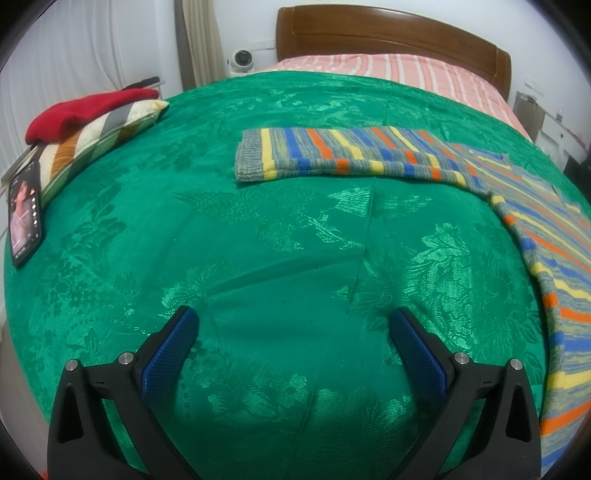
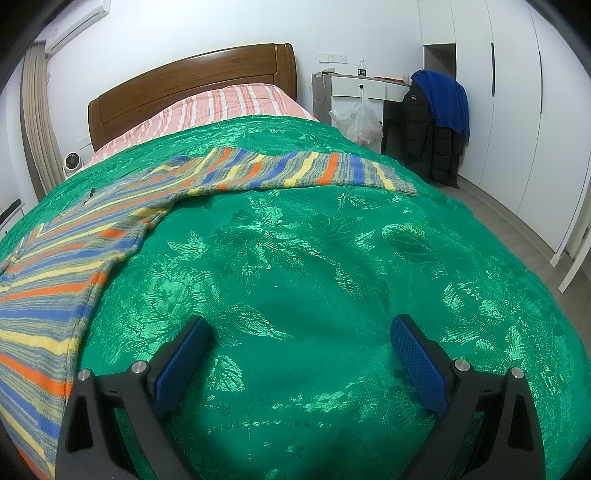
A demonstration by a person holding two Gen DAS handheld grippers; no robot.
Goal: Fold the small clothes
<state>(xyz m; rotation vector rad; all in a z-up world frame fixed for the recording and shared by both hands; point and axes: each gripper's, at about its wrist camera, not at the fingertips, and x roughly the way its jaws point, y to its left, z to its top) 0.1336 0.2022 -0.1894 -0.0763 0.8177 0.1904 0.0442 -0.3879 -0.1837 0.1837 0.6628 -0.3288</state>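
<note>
A striped sweater in blue, orange, yellow and grey lies spread flat on the green bedspread (image 1: 258,229). In the left wrist view its left sleeve (image 1: 343,155) stretches across the middle and its body (image 1: 554,258) runs down the right edge. In the right wrist view its body (image 2: 55,280) fills the left side and its other sleeve (image 2: 303,170) reaches right. My left gripper (image 1: 293,321) is open and empty over bare bedspread, below the sleeve. My right gripper (image 2: 301,330) is open and empty over the bedspread (image 2: 314,258), right of the body.
A phone (image 1: 24,214), a striped cushion (image 1: 99,140) and a red garment (image 1: 85,110) lie at the bed's left edge. A pink striped sheet (image 1: 388,70) and wooden headboard (image 1: 388,33) are at the far end. A desk (image 2: 362,88) and jackets (image 2: 436,122) stand right of the bed.
</note>
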